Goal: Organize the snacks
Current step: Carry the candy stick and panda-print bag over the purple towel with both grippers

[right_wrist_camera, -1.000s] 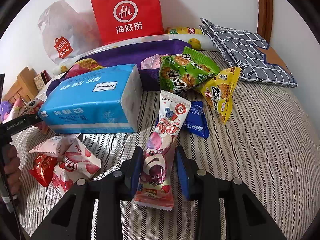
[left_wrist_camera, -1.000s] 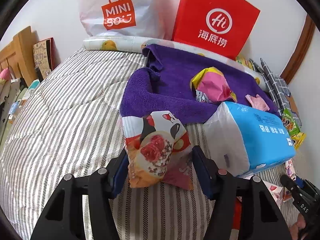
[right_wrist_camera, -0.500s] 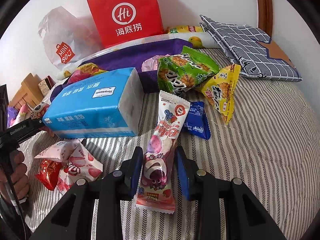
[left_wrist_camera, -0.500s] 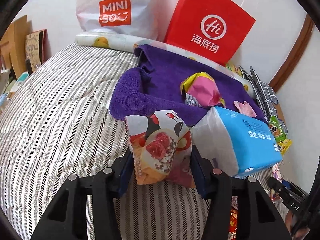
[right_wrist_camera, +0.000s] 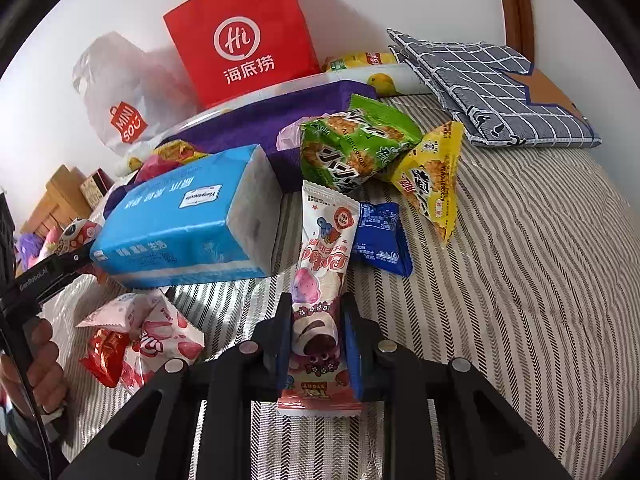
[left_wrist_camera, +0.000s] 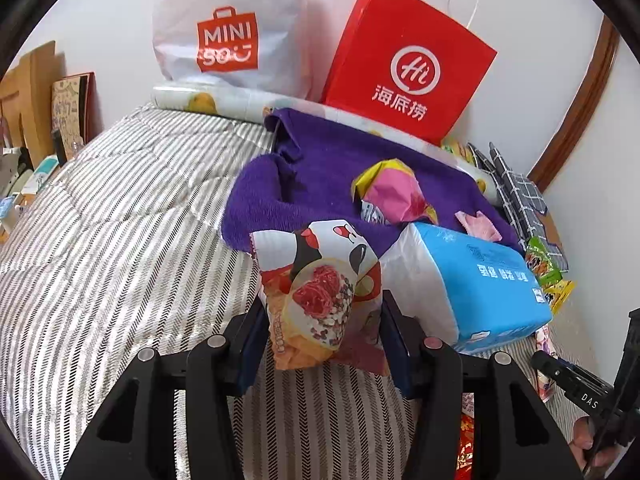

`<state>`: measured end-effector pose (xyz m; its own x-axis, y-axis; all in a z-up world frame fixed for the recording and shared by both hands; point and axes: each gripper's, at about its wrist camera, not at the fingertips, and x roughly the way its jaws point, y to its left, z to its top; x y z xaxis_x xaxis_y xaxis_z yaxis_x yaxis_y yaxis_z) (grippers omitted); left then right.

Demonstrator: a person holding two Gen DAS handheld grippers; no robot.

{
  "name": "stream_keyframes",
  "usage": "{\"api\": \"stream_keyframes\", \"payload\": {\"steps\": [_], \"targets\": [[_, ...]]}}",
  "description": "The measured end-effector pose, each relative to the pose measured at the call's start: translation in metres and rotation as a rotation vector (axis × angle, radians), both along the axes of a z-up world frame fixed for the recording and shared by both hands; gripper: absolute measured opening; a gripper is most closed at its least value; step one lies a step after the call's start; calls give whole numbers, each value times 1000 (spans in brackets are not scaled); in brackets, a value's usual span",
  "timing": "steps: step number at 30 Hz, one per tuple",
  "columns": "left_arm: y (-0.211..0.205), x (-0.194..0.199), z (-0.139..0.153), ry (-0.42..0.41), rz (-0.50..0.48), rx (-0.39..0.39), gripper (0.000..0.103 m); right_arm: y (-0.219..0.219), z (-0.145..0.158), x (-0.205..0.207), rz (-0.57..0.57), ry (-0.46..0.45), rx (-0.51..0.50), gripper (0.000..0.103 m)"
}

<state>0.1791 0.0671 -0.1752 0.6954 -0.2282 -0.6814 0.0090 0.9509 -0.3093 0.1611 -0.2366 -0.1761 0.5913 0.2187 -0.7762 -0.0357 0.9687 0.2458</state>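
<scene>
Now the left gripper (left_wrist_camera: 322, 328) pinches a panda snack bag (left_wrist_camera: 320, 296), and the right gripper (right_wrist_camera: 316, 336) pinches a pink wafer pack (right_wrist_camera: 322, 276) over the bed (right_wrist_camera: 520, 264).

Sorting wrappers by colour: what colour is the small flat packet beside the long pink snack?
Dark blue, with small white print; clearest in the right wrist view.

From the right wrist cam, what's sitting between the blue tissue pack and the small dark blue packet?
In the right wrist view, the long pink strawberry snack packet lies between the blue tissue pack and the dark blue packet, its lower end pinched in the right gripper.
</scene>
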Motion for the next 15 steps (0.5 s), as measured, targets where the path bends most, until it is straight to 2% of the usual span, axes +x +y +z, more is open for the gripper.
{"api": "stream_keyframes", "payload": {"steps": [11,15], "targets": [[7,-9,-3,13,37,-22,51,7,6,-8,-21,-27,-67,21],[13,-17,-4,20,62,-48,51,2,6,-11,-24,-12,-28,21]]}}
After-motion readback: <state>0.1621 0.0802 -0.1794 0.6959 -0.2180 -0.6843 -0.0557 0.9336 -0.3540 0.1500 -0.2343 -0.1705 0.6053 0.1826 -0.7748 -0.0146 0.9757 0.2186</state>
